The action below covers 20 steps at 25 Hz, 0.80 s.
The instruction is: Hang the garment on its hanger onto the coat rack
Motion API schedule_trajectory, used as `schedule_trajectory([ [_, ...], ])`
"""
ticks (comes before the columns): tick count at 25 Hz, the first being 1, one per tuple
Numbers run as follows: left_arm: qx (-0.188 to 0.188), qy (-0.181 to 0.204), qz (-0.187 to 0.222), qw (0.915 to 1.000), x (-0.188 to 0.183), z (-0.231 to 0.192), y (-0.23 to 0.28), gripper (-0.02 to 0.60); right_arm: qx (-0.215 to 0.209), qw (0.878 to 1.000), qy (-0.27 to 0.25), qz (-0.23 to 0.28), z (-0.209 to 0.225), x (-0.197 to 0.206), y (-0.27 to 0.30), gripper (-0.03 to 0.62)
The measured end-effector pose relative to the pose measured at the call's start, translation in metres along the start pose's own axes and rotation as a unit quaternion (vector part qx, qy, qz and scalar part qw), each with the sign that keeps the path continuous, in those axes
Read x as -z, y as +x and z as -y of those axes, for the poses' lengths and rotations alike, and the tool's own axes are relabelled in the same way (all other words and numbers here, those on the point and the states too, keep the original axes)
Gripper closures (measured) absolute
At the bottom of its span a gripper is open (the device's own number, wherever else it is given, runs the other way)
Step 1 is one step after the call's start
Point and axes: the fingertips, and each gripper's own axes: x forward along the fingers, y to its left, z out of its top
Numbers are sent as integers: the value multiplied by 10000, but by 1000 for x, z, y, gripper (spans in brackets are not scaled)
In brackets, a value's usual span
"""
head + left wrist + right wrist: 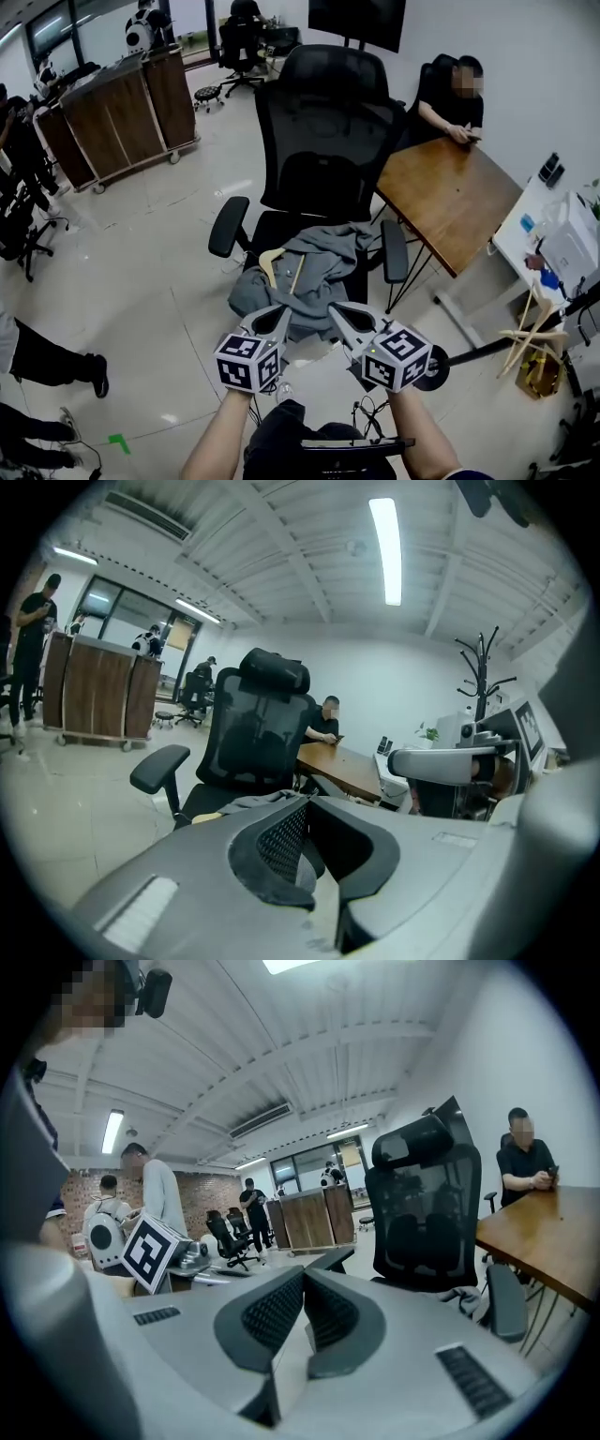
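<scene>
**Office chair** (323,141) – black mesh, facing you. It carries the work piece on its seat.

**Coat rack** (483,672) – dark, branched, upright. It shows only in the left gripper view, well apart from the chair and past the wooden table (450,202). This is where the garment has to go.

**Garment** (309,277) – grey, lying crumpled on the seat and spilling over its front edge, just ahead of both tools. Neither tool touches it.

**Hanger** (274,263) – pale wood, inside the garment, with one arm showing on the left of the heap. I cannot make out the hook.

**Left gripper** (277,313) – clenched with nothing between the jaws, tips aimed at the near edge of the cloth.

**Right gripper** (339,314) – also closed and empty, beside the left one and just short of the garment.

**Step in hand**, as I judge it, is the approach before the pick-up; nothing has been lifted yet.

**Next move**, as I judge it:
- Part one pair of jaws and reach in over the cloth.
- Close on the hanger near its neck rather than on loose fabric, or the garment may slide off on the way to the rack.
</scene>
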Motion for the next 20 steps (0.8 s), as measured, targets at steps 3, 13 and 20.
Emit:
schedule_trajectory([
  [3,-146,47,-85,9998,-1,-30,19,580,39,10000,-14,-58,13,-2,27,591],
  [13,-796,-511,-911,9913,68,-118,93,463,-82,9979,177,-621,49,29,92,591],
  [20,-1274,-1091,-1689,9713,157,-166,143,394,-201,9926,329,-1150,69,78,120,591],
])
